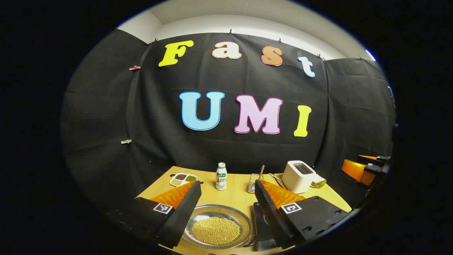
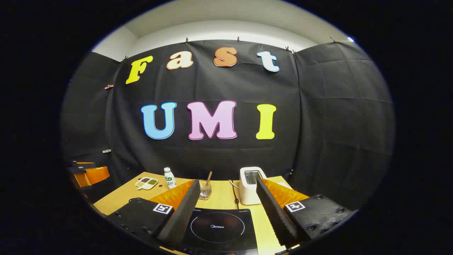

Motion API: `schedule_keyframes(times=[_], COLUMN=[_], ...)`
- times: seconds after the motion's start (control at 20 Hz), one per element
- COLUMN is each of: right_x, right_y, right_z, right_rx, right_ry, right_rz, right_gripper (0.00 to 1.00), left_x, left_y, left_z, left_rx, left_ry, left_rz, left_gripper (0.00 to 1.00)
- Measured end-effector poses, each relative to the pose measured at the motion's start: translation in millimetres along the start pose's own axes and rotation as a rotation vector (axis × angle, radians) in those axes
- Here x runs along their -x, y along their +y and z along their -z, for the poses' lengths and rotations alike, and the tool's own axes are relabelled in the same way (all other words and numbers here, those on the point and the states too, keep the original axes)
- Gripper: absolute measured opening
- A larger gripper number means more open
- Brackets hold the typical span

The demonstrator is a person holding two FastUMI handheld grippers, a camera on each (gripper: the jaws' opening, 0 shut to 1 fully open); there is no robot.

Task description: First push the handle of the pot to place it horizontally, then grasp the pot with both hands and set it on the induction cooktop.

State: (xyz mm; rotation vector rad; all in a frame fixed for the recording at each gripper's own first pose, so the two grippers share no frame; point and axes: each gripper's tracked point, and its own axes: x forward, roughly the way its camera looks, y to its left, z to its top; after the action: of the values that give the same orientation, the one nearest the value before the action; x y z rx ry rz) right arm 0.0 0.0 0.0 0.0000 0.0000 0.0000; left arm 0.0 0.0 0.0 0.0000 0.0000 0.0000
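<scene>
A shallow silver pot holding yellow beans sits on the wooden table, low in the left gripper view. A dark handle curves off its lower right rim. My left gripper hangs open above the pot, its fingers spread either side and touching nothing. The black induction cooktop lies just right of the pot. In the right gripper view my right gripper is open above the cooktop, holding nothing. Each gripper also appears far off in the other's view: the right gripper, the left gripper.
Along the back of the table stand a divided dish of grains, a small white bottle, a glass with a stick in it and a white toaster. The toaster stands just behind the cooktop.
</scene>
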Motion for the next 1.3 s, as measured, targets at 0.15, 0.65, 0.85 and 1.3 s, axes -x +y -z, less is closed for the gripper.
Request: schedule_keyframes(times=[0.15, 0.65, 0.85, 1.3], right_x=[0, 3, 8, 20], right_y=[-2, -23, -26, -3], right_z=[6, 11, 15, 29], right_rx=[0.0, -0.044, -0.043, -0.011], right_ry=[0.013, 0.016, 0.022, 0.08], right_rz=[-0.008, 0.026, 0.033, 0.012], right_gripper=[0.99, 0.99, 0.99, 1.0], left_x=[1, 5, 8, 24], left_y=[-1, -16, -16, 7], left_z=[5, 31, 45, 71], left_rx=[0.002, 0.009, 0.012, -0.023], left_ry=[0.011, 0.076, 0.105, 0.135], left_rz=[-0.003, 0.02, 0.015, 0.014], left_gripper=[0.95, 0.95, 0.95, 0.95])
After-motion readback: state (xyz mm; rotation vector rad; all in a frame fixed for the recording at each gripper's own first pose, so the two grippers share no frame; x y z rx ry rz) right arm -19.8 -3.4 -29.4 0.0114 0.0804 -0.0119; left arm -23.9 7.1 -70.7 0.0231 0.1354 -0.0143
